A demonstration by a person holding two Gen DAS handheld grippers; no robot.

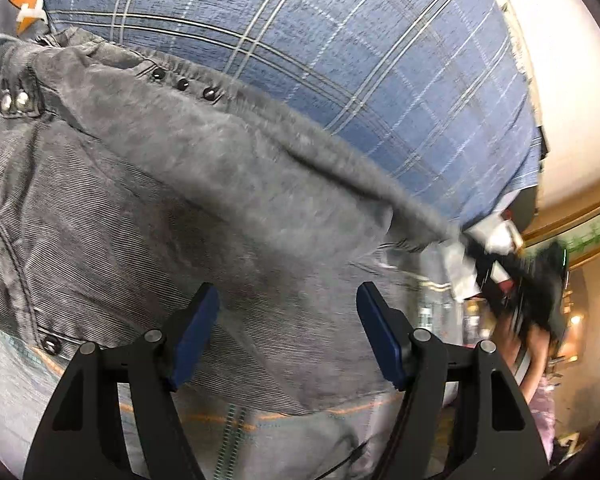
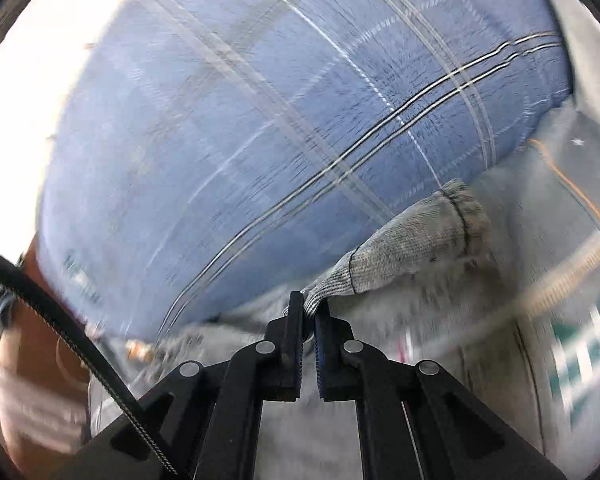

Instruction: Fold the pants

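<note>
The grey pants point(image 1: 204, 184) lie spread over a blue checked cloth point(image 1: 380, 60), which shows toward 12 o'clock. The left claw point(image 1: 288, 332) hangs released above the pants, its blue pads point(image 1: 196, 336) apart. The right claw point(image 2: 309, 332) is clenched on a pant-leg hem point(image 2: 416, 240) reaching toward 2 o'clock.

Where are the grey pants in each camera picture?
Left wrist: the grey pants fill the left and middle, under the open left gripper.
Right wrist: a hem lies right of centre, pinched by the right gripper.
Shared landmark: the blue plaid cloth beneath.
</note>
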